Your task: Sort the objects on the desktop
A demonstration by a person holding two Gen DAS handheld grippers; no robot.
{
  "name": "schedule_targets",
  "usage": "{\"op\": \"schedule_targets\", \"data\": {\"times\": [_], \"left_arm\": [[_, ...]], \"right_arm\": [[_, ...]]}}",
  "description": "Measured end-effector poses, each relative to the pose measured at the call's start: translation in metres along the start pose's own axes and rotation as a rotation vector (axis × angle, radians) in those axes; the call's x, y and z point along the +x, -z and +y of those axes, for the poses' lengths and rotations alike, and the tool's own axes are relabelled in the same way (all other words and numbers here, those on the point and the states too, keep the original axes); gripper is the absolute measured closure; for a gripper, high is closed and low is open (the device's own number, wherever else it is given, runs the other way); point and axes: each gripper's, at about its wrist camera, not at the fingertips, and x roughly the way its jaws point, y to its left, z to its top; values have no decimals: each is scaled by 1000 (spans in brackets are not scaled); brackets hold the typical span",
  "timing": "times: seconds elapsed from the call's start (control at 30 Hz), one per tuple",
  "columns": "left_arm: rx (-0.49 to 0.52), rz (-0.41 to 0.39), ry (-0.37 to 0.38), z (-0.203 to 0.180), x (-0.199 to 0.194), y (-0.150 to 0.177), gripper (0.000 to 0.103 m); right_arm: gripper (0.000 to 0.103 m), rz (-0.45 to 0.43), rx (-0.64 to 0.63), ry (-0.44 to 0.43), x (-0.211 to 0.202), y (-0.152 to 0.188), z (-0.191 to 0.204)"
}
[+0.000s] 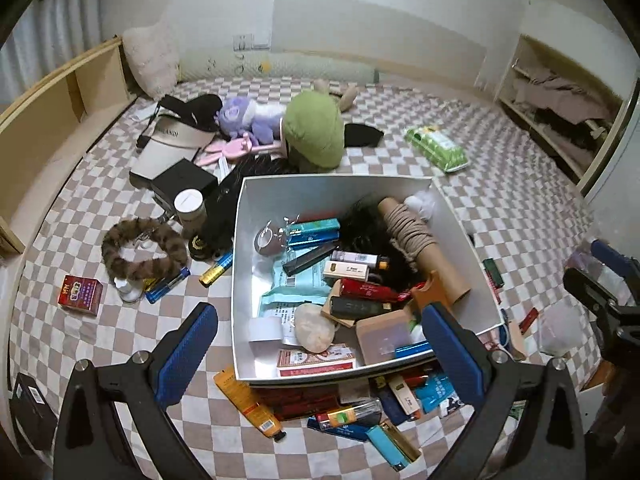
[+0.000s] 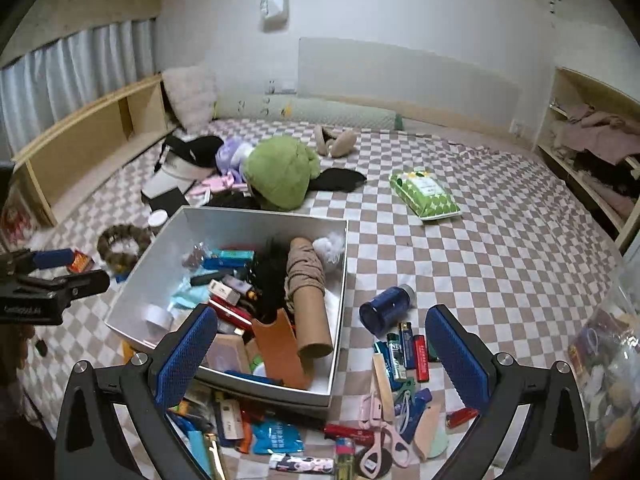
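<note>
**Tech A:** Reporting pose first: the left gripper [image 1: 320, 344] hovers over the near edge of the white box [image 1: 244, 248], jaws spread wide, nothing between the blue ribbed pads [image 1: 186, 350]. The right gripper [image 2: 320, 344] hangs above the box's near right corner, likewise spread wide and empty.

**Tech B:** Surface?

**Tech A:** A bed with a checkered sheet [image 2: 480, 256], soft and slightly creased. On it, beyond the box, lies a green plush [image 1: 316, 132], rounded and fuzzy.

**Tech B:** Container and contents?

**Tech A:** The box is rectangular, smooth-walled, open-topped. Inside: a cardboard tube [image 1: 432, 256] wound with beige cord, lying at a slant against the right wall; black fibrous material beside it; a teal foil pouch [image 1: 292, 284] flat on the floor; a pale smooth stone [image 1: 314, 328]; a red card pack [image 1: 316, 360] at the near wall; slim lighters and sticks stacked in the middle.

**Tech B:** Unsorted items?

**Tech A:** Loose on the sheet: a dark blue jar [image 2: 384, 310] on its side right of the box, upright lighters [image 2: 406, 348] near it, pink scissors [image 2: 384, 436], and an orange tube [image 1: 250, 406] touching the box's front left corner.
</note>
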Motion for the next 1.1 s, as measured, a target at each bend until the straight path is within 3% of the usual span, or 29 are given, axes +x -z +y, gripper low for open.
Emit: {"op": "schedule_targets", "data": {"times": [0.2,0.47,0.67,1.1], "left_arm": [[50,-83,-10,-11,-32,12,0],[71,-142,77,-21,-66,33,0],[136,-185,35,-30,-81,49,0],[144,-177,-12,-23,-82,65,0]], "right_arm": [[0,-32,-29,18,-21,7,7],[0,-68,-27,-4,-46,22,15],[0,-90,-16,-12,-60,32,18],[0,-108,-21,-19,-74,54,26]]}}
